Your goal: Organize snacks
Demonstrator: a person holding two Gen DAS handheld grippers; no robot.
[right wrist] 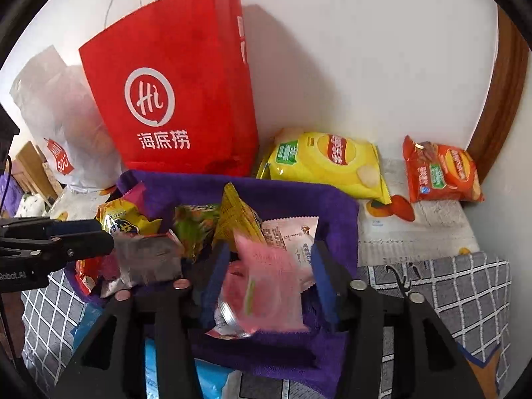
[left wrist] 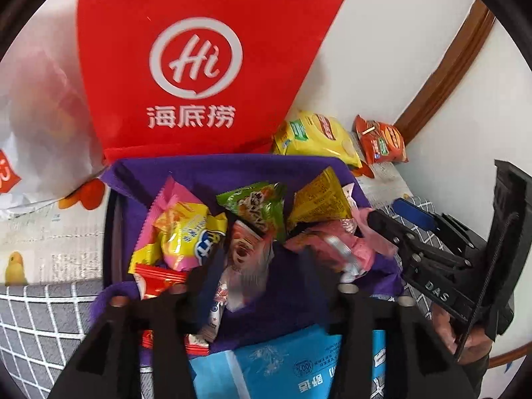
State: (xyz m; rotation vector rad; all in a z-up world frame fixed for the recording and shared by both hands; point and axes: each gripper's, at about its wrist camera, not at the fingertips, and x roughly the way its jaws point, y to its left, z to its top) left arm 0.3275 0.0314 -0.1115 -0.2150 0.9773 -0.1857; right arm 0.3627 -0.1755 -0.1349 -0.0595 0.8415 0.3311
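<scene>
A purple felt basket [left wrist: 232, 173] [right wrist: 292, 196] holds several snack packets. Both grippers hover over it. My left gripper [left wrist: 266, 266] is open, and a blurred reddish-white packet [left wrist: 246, 259] hangs between its fingers, free of them. My right gripper [right wrist: 266, 276] is open, and a blurred pink packet [right wrist: 266, 286] lies between its fingers above the basket. In the left wrist view the right gripper [left wrist: 399, 232] shows at the right, by the pink packet [left wrist: 335, 249]. In the right wrist view the left gripper [right wrist: 66, 236] shows at the left.
A red Haidilao bag [left wrist: 199, 66] [right wrist: 179, 99] stands behind the basket, a white plastic bag [right wrist: 56, 116] to its left. A yellow chips bag [right wrist: 326, 163] and an orange chips bag [right wrist: 442, 173] lie at the back right. A blue pack [left wrist: 282, 362] lies in front.
</scene>
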